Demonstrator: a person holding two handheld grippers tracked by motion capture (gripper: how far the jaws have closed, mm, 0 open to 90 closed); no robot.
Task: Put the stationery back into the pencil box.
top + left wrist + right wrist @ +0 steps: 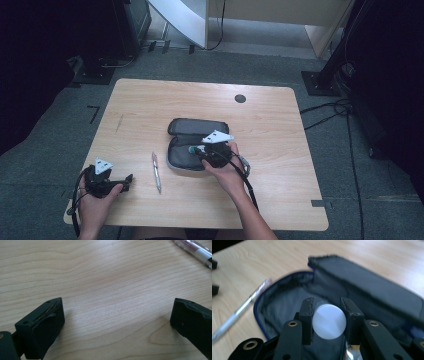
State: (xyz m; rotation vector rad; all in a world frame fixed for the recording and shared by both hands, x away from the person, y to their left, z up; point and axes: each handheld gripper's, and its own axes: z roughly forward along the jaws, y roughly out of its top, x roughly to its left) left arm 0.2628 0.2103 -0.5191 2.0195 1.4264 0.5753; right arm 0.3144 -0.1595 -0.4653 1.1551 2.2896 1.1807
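Right gripper [329,315] is clamped on a round white-capped stick [329,321], probably a glue stick or marker; hard to tell which. In the right gripper view the cap sits dead centre between the jaws, both pads touching its sides. Teal end of it pokes out left of the jaws in the high view [192,149].

It hangs right over the open pencil case [186,145], centre of the high view. Case is unzipped and folded flat, dark lining exposed; stick is above the lower half, apparently not set down yet.

Left gripper [129,181] is parked at lower left of the high view, resting on the table [270,190], jaws spread wide with nothing but bare wood between them.

Pen [156,171] lies loose on the table between the left gripper and the case, not touching either. It also shows at the top right of the left gripper view [195,250].

My read on progress: packing is midway. Stick is about to go in, needs lowering and releasing. Pen is untouched and likely next. Case then needs closing and zipping. I can't make out other contents inside the case.
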